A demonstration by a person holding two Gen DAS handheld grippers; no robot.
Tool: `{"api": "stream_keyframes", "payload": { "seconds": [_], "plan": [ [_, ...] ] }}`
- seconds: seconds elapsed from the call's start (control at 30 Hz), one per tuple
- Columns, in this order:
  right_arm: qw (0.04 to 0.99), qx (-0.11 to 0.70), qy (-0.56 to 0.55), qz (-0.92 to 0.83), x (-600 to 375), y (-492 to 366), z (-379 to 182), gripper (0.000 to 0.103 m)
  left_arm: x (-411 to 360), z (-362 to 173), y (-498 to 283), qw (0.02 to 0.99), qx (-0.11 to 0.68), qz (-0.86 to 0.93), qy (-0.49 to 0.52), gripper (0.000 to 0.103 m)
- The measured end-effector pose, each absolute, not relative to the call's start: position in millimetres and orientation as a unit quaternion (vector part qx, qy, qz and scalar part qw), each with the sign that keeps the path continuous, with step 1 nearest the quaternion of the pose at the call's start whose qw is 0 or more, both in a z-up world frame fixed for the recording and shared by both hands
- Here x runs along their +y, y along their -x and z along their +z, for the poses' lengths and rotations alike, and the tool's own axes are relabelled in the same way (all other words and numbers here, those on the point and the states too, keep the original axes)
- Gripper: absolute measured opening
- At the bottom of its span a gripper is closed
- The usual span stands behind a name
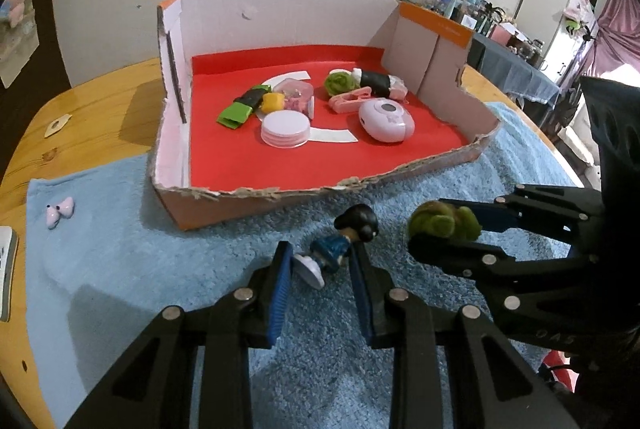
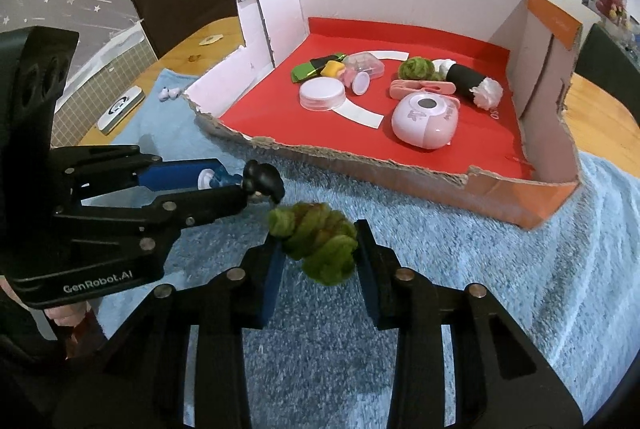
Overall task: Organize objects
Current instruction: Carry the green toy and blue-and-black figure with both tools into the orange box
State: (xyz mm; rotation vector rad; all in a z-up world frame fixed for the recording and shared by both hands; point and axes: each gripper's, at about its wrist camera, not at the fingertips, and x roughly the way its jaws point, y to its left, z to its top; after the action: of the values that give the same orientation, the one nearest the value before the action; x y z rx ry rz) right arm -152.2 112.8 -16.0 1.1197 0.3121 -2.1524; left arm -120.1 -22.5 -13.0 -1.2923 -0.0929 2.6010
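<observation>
Doll (image 1: 344, 245): small figure, dark hair, blue clothes, white shoe. Lies between the fingers of your left claw (image 1: 320, 265), over the blue towel (image 1: 160, 269), just in front of the box. The claw is narrowed around it; the far finger sits against the head, but the near pad shows a slight gap at the shoe, so you cannot count on a firm grip. Risk: the doll pivots or drops when you lift.

Wool ball (image 2: 316, 245): green, loosely wound. Sits between the fingers of your right claw (image 2: 320, 261), held at its middle with both ends bulging out, above the towel. Risk: soft fibre compresses and slides; a strand may snag on the torn edge.

Box (image 1: 280, 195): cardboard tray, red lining, front wall torn low and ragged, on the towel on the wooden desk (image 1: 100, 101). Holds a second green wool ball (image 1: 338, 81), black roll (image 1: 378, 83), pink clip (image 1: 350, 99), pale oval gadget (image 1: 386, 121), round white lid (image 1: 285, 129), clear pink case (image 1: 296, 93), green and black strip (image 1: 240, 107), yellow piece (image 1: 272, 101). Risk: the middle is crowded, so a careless drop knocks the lid or case aside. The free red floor is at the front.

Claws: close together, side by side. Risk: they collide if you carry both loads over the front wall at once.

Pink bow (image 1: 60, 212): far left on the towel, apart from the rest, easy for you to overlook.
</observation>
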Motion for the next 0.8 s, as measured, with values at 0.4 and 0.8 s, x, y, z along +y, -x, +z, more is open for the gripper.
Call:
{"api": "stream_keyframes", "payload": {
  "seconds": [0.4, 0.8],
  "plan": [
    [0.346, 0.099, -0.429, -0.829, 125.7, 138.8, -5.2, 0.032, -21.5, 4.4, 102.6, 0.114, -0.040, 0.899, 0.422, 0.030],
    [0.356, 0.091, -0.409, -0.835, 128.8, 132.3, 16.8, 0.032, -15.2, 32.6, 93.9, 0.115, -0.030, 0.913, 0.390, 0.030]
  ]
}}
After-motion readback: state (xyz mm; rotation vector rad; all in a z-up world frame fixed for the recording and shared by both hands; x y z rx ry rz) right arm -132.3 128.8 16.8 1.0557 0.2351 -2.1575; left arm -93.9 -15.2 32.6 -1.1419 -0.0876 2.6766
